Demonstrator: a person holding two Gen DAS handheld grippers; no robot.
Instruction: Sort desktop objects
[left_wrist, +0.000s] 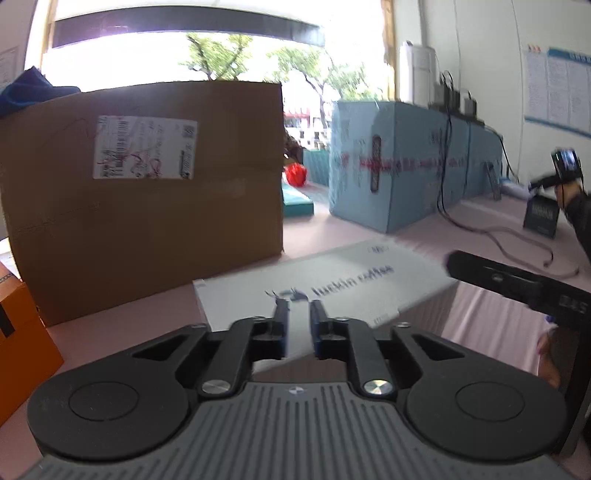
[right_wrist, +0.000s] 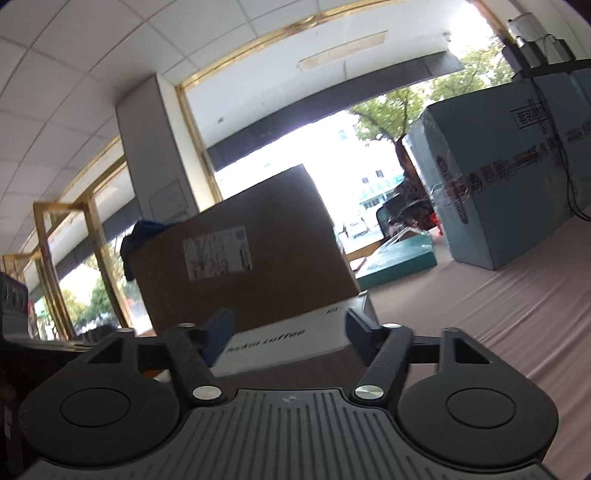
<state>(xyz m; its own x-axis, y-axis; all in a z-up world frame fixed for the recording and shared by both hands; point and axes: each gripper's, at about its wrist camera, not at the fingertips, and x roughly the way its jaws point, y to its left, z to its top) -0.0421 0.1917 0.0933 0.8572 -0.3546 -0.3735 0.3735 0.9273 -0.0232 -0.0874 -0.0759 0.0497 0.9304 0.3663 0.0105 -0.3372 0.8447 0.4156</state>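
Left wrist view: the left tool (left_wrist: 298, 308) has its two fingers drawn close with a narrow gap, and a thin white edge of the luckin coffee bag (left_wrist: 332, 291) runs up between them; the fingers appear to pinch that edge, though blur keeps contact from being certain. The bag is white and grey with dark lettering and sits on the pink table (left_wrist: 498, 229). Just behind it stands a large brown cardboard box (left_wrist: 147, 199) bearing a white shipping label (left_wrist: 144, 147), with a blue cloth (left_wrist: 26, 92) on its top left corner. An orange box (left_wrist: 22, 350) is at the left edge. A pale blue carton (left_wrist: 399, 162) with red print stands further back on the right, cables hanging over it. The black body of the right tool (left_wrist: 517, 284) reaches in from the right beside the bag's corner. Far right, a dark-sleeved arm (left_wrist: 576, 210) holds up a small device.

Right wrist view: the right tool (right_wrist: 288, 328) is spread wide, its fingers either side of the bag's (right_wrist: 280, 343) white top, not visibly touching it. The cardboard box (right_wrist: 251, 266) rises directly behind, the blue carton (right_wrist: 498, 177) to the right, and a flat teal box (right_wrist: 399, 266) lies on the table (right_wrist: 498, 314) between them.
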